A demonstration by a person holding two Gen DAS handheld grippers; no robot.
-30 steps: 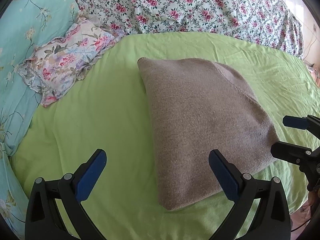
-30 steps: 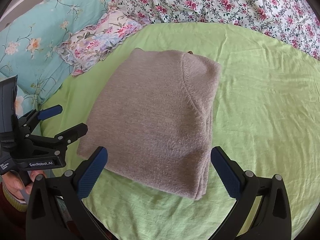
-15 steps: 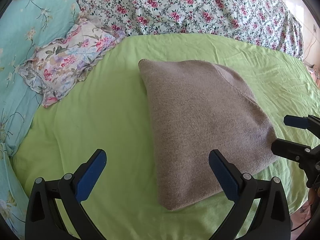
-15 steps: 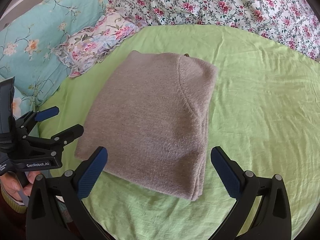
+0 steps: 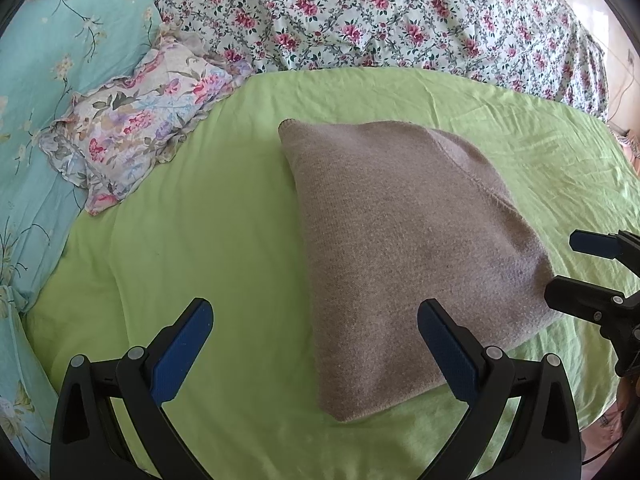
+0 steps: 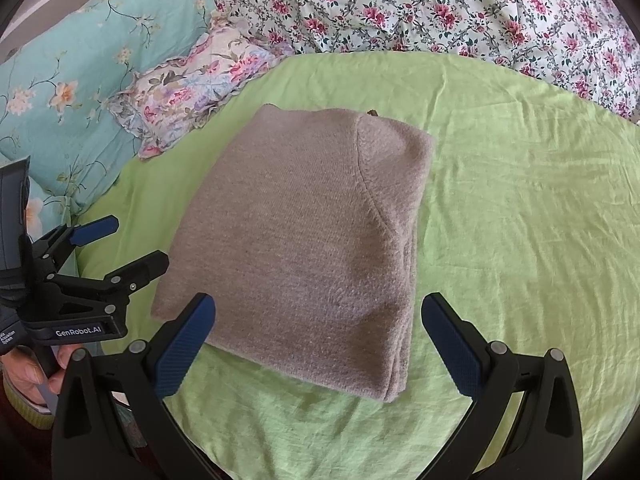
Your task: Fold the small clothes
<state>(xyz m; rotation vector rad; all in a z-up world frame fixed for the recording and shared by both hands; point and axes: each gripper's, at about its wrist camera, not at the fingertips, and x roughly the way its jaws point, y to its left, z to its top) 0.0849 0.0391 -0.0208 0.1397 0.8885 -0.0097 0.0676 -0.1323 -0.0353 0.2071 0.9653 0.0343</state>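
Observation:
A taupe knitted sweater (image 5: 404,248) lies folded into a thick rectangle on the lime-green sheet (image 5: 208,240). In the left wrist view my left gripper (image 5: 314,322) stands open above the sweater's near left corner, holding nothing. The right gripper (image 5: 576,268) shows at the right edge, open beside the sweater's right corner. In the right wrist view the same sweater (image 6: 304,240) fills the middle, and my right gripper (image 6: 318,320) hangs open over its near edge, empty. The left gripper (image 6: 120,244) is at the left there, open, held by a hand.
A frilled floral pillow (image 5: 132,136) lies at the back left beside a turquoise quilt (image 5: 52,52). A rose-patterned duvet (image 5: 380,16) runs along the far side. The green sheet (image 6: 520,216) spreads wide to the right of the sweater.
Both views have drifted slightly: the sweater sits a little lower in the left wrist view and a little higher in the right. The sweater itself has not moved, and both grippers stay open.

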